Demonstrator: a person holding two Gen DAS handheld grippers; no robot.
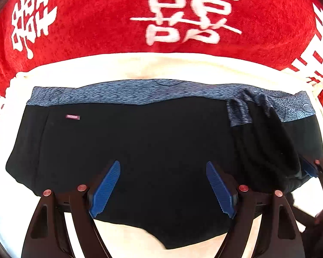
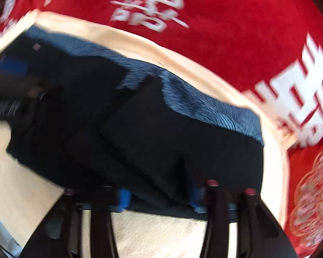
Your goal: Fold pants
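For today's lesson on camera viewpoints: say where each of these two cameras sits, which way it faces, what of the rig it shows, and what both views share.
Left wrist: sits on the left gripper, looking forward and down over the black pants; its blue pads stand apart, and the right gripper shows at the right edge.
Right wrist: sits on the right gripper, facing the pants' right end, blurred; the cloth hides most of its pads.
Shared: pants, patterned waistband, cream cloth, red blanket.

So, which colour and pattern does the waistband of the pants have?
The waistband is blue-grey with a fine dark speckle; the pants below are black. Left wrist view shows it best.
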